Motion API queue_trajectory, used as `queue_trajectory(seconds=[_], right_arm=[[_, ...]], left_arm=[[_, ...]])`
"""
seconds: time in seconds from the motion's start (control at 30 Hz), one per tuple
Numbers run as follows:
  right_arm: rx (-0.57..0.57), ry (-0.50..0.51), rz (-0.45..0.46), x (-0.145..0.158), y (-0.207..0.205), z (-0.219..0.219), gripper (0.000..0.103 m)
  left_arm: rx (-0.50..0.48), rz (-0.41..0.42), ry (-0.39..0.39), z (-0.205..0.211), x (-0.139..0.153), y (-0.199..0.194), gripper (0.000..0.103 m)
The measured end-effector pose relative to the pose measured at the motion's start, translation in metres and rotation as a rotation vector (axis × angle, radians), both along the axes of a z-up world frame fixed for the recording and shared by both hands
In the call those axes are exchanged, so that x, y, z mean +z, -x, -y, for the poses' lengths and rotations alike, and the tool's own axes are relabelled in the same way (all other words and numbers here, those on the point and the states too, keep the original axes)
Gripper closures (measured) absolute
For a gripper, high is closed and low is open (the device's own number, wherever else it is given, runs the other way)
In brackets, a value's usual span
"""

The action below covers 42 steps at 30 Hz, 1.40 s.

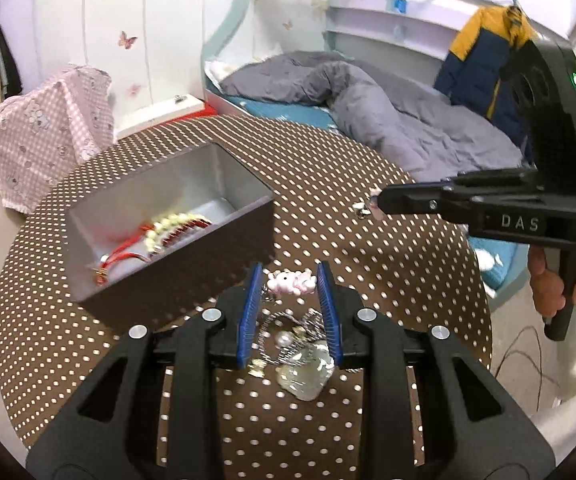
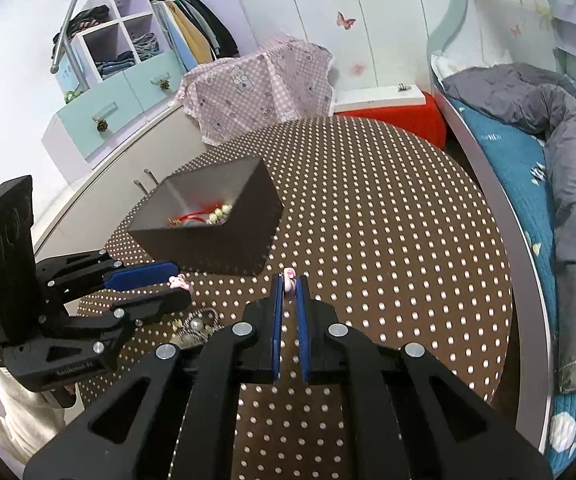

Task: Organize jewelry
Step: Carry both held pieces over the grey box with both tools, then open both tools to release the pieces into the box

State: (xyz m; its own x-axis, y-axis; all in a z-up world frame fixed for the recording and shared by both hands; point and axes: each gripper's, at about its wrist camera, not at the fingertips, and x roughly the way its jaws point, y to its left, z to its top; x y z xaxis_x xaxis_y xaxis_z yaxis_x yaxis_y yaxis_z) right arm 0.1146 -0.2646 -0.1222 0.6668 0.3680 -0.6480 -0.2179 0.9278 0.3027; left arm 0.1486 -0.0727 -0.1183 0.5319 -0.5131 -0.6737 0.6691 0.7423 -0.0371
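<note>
A dark box (image 1: 192, 258) with a grey inside holds a pearl bracelet (image 1: 168, 226) and red cords; it also shows in the right wrist view (image 2: 224, 240). My left gripper (image 1: 290, 280) is open over a pink charm (image 1: 292, 282), a silver chain with a pearl (image 1: 288, 334) and a clear stone (image 1: 308, 374) on the dotted table. My right gripper (image 2: 289, 282) is shut on a small pink and white jewel (image 2: 289, 278), above the table right of the box. It shows in the left wrist view (image 1: 376, 204) too.
The round table (image 2: 388, 240) has a brown cloth with white dots. A bed with a grey duvet (image 2: 568, 160) runs along the right. A pink cloth (image 2: 256, 84) covers furniture behind the table. A red stool (image 2: 400, 120) stands beyond the far edge.
</note>
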Motion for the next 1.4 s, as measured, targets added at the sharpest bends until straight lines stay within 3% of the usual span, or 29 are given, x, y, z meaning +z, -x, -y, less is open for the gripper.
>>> queue_trajectory(seconds=[0.5, 0.93, 0.97, 1.0, 1.03, 1.1, 1.4], right_arm=[[0.097, 0.026, 0.107, 0.038, -0.030, -0.037, 0.098], [0.171, 0.057, 0.079, 0.031, -0.061, -0.070, 0.095], [0.170, 0.058, 0.072, 0.030, -0.062, -0.070, 0.091], [0.167, 0.058, 0.070, 0.030, -0.063, -0.069, 0.082], [0.159, 0.061, 0.068, 0.029, -0.063, -0.069, 0.066], [0.132, 0.073, 0.071, 0.028, -0.064, -0.067, 0.044], [0.091, 0.079, 0.060, 0.026, -0.060, -0.056, 0.040]], left_arm=[[0.137, 0.080, 0.092, -0.031, 0.038, -0.022, 0.075], [0.223, 0.050, 0.104, -0.047, 0.026, -0.046, 0.074], [0.228, 0.048, 0.097, -0.047, 0.025, -0.047, 0.067], [0.246, 0.055, 0.085, -0.047, 0.025, -0.047, 0.039], [0.267, 0.068, 0.079, -0.047, 0.026, -0.046, 0.028], [0.285, 0.084, 0.095, -0.049, 0.027, -0.045, 0.025], [0.321, 0.027, 0.124, -0.057, 0.022, -0.052, 0.025]])
